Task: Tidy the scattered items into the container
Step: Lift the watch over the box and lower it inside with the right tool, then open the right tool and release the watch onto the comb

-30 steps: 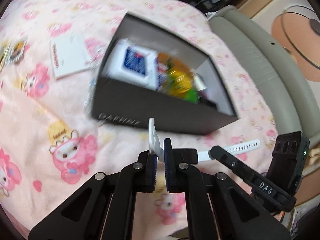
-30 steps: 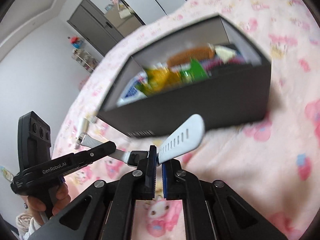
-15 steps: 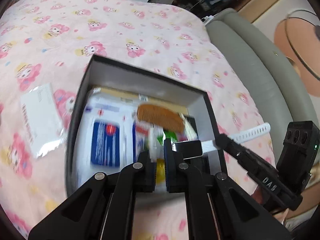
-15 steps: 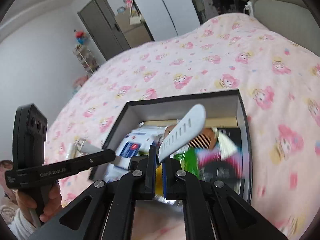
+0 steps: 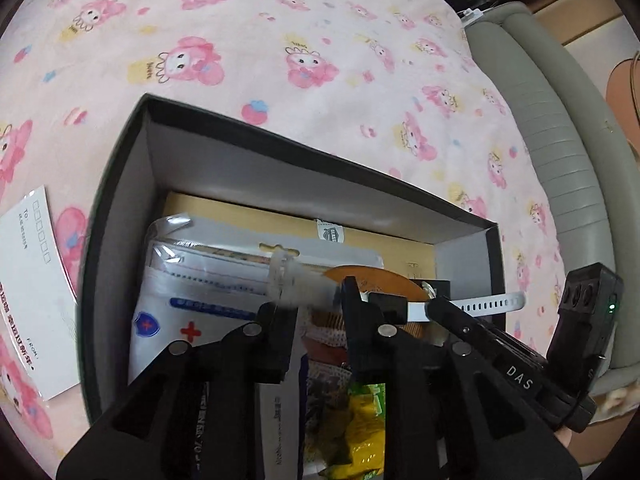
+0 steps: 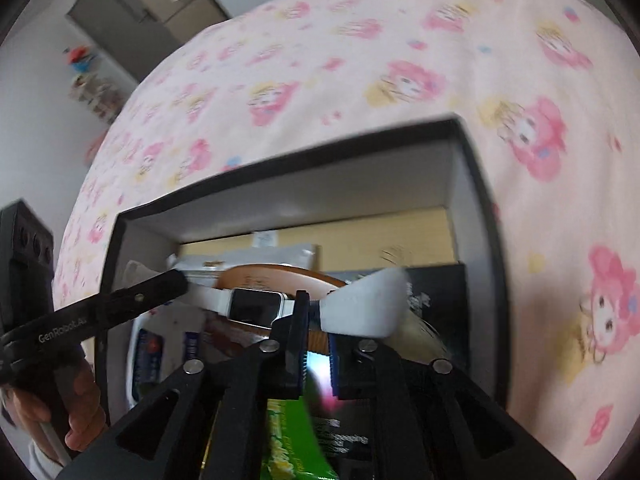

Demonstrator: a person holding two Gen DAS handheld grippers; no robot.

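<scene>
**A:** What are the 2 sets of tongs doing?

**B:** The left tongs (image 5: 318, 312) are parted, with a clear gap between the fingers. The buckle end of the white watch (image 6: 256, 307) crosses that gap, blurred, and I cannot tell whether either finger touches it. The right tongs (image 6: 316, 350) are parted a little as well; the holed end of the strap sits just above their tips, smeared by motion, so I cannot tell if they have any hold on it.

**A:** So where is the watch?

**B:** Stretched out between the 2 tongs, above the open black box (image 5: 120, 184). Its dark screen faces up in the right wrist view, and the holed strap end pokes out past the box's right wall in the left wrist view.

**A:** What is under it?

**B:** A wooden comb (image 5: 376, 278) directly below, then a white first-aid style pouch (image 5: 192, 304) with blue and red marks on the left, a green and yellow packet (image 5: 360, 420) near the front, and a tan flat carton (image 5: 248, 216) along the back wall. A black item (image 6: 436, 284) lies on the right side.

**A:** And around the box?

**B:** It sits on the bed's pink cartoon-print blanket (image 5: 304, 40). A white card (image 5: 36, 288) lies on the blanket just left of the box. A grey padded headboard (image 5: 560, 152) runs along the right.
</scene>
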